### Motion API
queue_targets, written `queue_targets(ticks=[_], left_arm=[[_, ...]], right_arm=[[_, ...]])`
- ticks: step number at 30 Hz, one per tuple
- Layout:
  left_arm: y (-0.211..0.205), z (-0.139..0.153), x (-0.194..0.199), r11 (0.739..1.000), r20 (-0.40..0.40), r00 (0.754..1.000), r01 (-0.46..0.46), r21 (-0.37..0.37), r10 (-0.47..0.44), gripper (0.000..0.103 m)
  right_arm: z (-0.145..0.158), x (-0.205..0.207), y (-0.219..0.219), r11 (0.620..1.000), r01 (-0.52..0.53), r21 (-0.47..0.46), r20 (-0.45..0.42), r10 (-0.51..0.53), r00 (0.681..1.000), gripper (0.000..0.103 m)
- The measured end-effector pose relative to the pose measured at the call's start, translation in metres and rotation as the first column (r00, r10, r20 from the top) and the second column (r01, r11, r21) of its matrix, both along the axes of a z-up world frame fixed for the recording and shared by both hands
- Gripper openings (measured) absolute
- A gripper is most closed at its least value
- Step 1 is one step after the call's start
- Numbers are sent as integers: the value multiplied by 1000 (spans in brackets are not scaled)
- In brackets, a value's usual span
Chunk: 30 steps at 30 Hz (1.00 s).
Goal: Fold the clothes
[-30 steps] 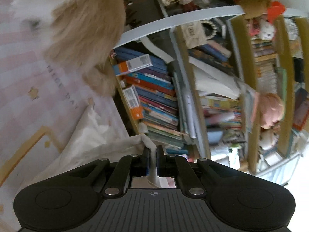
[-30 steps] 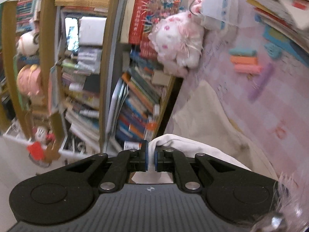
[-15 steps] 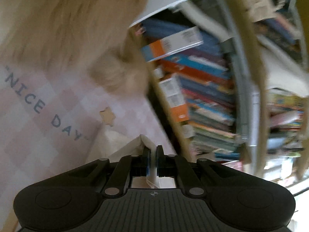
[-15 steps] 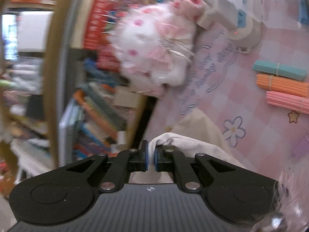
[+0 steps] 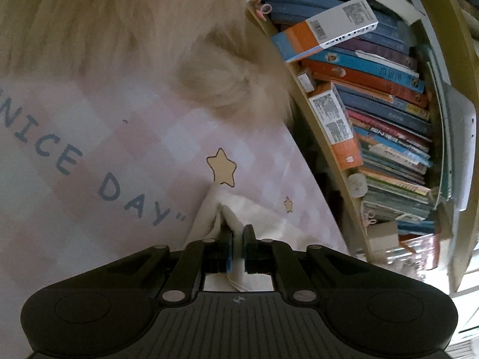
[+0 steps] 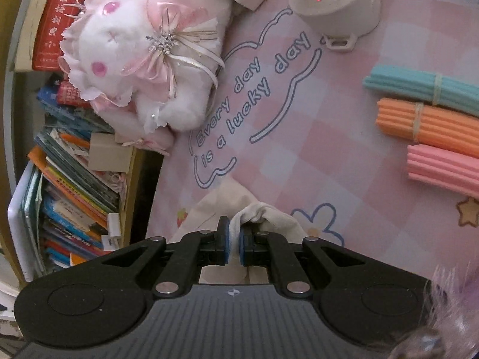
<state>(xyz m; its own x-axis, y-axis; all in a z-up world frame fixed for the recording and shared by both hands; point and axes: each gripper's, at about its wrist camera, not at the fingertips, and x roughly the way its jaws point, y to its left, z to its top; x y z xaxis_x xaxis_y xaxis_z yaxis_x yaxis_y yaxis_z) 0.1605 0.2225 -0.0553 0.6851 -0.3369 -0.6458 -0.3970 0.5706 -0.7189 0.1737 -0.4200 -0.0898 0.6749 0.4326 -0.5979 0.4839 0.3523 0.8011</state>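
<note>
Cream cotton cloth (image 5: 236,227) is pinched between the pads of the left gripper (image 5: 237,249), and the right gripper (image 6: 234,246) is likewise pressed together on a bunched edge of the same cream garment (image 6: 269,220). Each pair of tongs holds one part of the edge, probably two corners, so that the fabric can be carried flat and laid over itself as a fold; which stage of the folding this is, the views do not settle.

Beyond the tongs, the garment lies on the pink checked mat (image 6: 329,149). On the left side the cloth reaches almost to the printed star (image 5: 222,167) of this mat; on the right side it ends just before the blue-outlined flower (image 6: 320,224).

Both grippers are low over the mat and tilted down toward it, pointing to its far edge, where the bookshelf (image 5: 374,113) stands. A white plush rabbit (image 6: 140,56) sits at this edge, well apart from the cloth. No hand is visible.
</note>
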Motion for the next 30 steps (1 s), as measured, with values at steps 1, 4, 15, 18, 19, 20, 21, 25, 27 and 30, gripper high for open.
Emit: queue_targets(ticks=[1, 4, 15, 18, 19, 20, 21, 25, 27, 30], left_arm=[[-2, 5, -2, 1000, -9, 1000, -9, 11, 9, 11], [-8, 21, -9, 998, -18, 1000, -20, 61, 21, 35], [-109, 73, -68, 804, 25, 985, 127, 581, -173, 74], [-144, 61, -73, 735, 2, 966, 194, 650, -257, 74], [-152, 58, -74, 719, -1, 961, 208, 663, -277, 74], [-159, 55, -74, 704, -4, 955, 222, 675, -297, 74], [-167, 52, -75, 687, -8, 949, 235, 687, -316, 74], [-197, 39, -76, 617, -26, 920, 284, 734, -392, 74], [-213, 33, -77, 580, -37, 903, 306, 755, -428, 74], [-236, 24, -78, 520, -56, 875, 336, 785, -481, 73]], right_arm=[[0, 0, -1, 1000, -8, 8, 2, 8, 1000, 8], [5, 0, -3, 999, -41, 28, 18, 41, 999, 26], [84, -34, 42, 796, -241, -556, 67, 332, 941, 72], [89, -57, 88, 535, -257, -805, 17, 454, 891, 77], [88, -65, 103, 458, -255, -851, 4, 493, 870, 79], [86, -73, 117, 390, -251, -886, -6, 531, 847, 80], [82, -79, 129, 352, -253, -901, -12, 562, 827, 81], [67, -96, 165, 307, -290, -906, -30, 636, 771, 82], [57, -97, 175, 324, -326, -888, -46, 642, 765, 82], [46, -99, 190, 303, -350, -886, -75, 653, 754, 82]])
